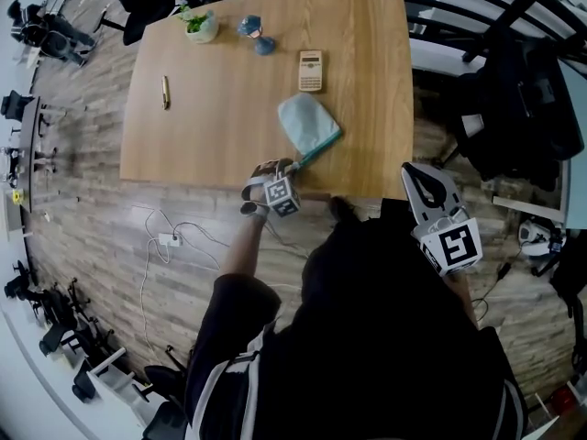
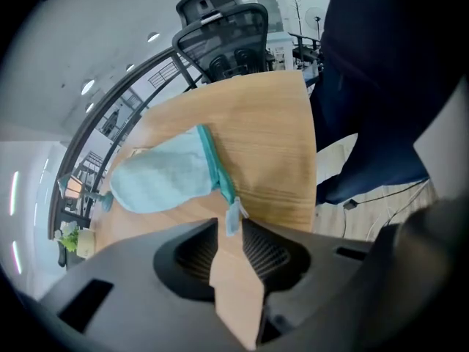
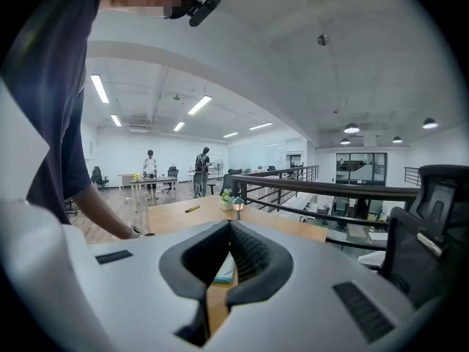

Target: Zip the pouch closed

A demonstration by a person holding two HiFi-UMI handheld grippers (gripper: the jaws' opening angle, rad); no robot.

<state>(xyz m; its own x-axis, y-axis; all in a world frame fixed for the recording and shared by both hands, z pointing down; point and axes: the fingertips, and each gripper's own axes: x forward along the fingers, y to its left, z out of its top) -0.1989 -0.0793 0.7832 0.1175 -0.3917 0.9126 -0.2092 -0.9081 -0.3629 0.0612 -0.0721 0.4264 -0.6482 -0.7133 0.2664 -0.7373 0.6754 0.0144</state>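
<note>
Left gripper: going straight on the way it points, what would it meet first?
The left gripper would first meet the light-blue zipper pull, which sits between its parted jaws at the tips; whether it touches them is unclear. Just beyond lies the pouch on the table.

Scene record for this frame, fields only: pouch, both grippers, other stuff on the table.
pouch: light blue pouch, flat on table, near its front edge
zipper pull: zipper pull sits between the left jaws' tips
left gripper: left gripper, jaws slightly apart, tilted down
right gripper: right gripper, jaws shut, empty, off the table
other: calculator, pen, plant pot
</note>
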